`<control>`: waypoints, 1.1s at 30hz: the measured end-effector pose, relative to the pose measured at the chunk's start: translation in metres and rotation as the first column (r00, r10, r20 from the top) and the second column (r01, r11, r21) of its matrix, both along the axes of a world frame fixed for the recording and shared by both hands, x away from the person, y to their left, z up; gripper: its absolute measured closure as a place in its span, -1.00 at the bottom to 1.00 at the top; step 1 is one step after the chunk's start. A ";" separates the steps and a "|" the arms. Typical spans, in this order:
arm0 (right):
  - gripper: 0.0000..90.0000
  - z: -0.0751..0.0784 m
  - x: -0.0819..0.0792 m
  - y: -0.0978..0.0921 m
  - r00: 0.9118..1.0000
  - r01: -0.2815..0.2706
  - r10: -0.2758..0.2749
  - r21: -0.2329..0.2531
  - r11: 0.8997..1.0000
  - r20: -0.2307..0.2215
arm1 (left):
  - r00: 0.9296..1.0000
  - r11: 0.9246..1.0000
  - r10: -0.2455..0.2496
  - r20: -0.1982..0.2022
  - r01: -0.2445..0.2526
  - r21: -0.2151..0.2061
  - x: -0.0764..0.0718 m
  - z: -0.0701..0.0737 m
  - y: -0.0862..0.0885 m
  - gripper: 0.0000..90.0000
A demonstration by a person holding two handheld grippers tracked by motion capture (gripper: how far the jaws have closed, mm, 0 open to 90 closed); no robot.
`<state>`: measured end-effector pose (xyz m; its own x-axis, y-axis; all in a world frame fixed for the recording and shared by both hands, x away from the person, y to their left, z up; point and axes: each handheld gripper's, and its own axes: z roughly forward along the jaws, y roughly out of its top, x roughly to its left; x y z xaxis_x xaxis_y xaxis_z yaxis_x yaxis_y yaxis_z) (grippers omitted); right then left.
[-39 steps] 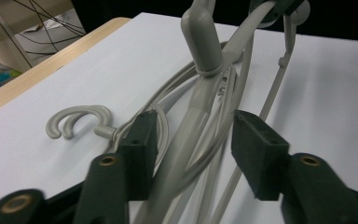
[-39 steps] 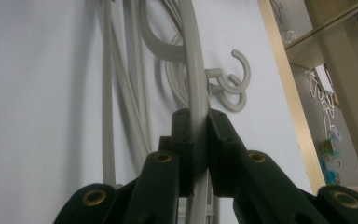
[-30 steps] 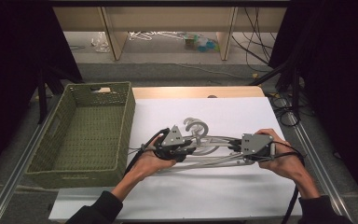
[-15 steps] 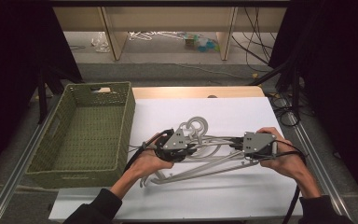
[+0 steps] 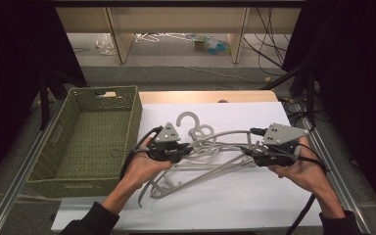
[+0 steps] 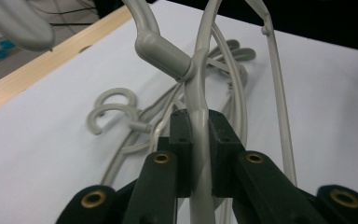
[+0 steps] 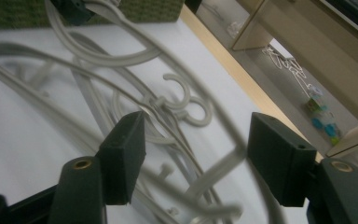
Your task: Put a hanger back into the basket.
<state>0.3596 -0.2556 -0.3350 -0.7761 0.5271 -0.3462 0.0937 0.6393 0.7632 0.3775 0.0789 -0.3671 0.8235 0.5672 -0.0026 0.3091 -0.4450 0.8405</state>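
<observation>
**Grey hanger gripped at its neck, raised over the pile**

The left gripper has its black jaws clamped on a smooth grey plastic hanger, just below its hook joint. The right gripper stands wide open, with a blurred hanger arm between its jaws, untouched. The held hanger's long axis runs left to right between the grippers, above a tangled hanger pile on the white table. Far left sits a woven green basket.

Left gripper clamped tight, pads pressed close together, held by the left hand. Right gripper spread wide, gripped by the right hand.
</observation>
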 end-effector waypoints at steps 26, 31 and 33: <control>-0.35 -0.067 -0.028 0.017 0.967 -0.040 0.056 0.067 0.997 -0.248 | 0.913 0.906 0.403 0.061 -0.389 -0.167 0.008 0.082 0.174 0.82; -0.39 -0.071 -0.027 0.015 0.968 -0.035 0.052 0.074 0.997 -0.247 | 0.872 0.866 0.488 0.049 -0.476 -0.157 0.016 0.081 0.207 0.82; -0.41 -0.072 -0.027 0.014 0.963 -0.028 0.046 0.072 0.997 -0.264 | 0.862 0.859 0.503 0.060 -0.491 -0.144 0.021 0.077 0.218 0.82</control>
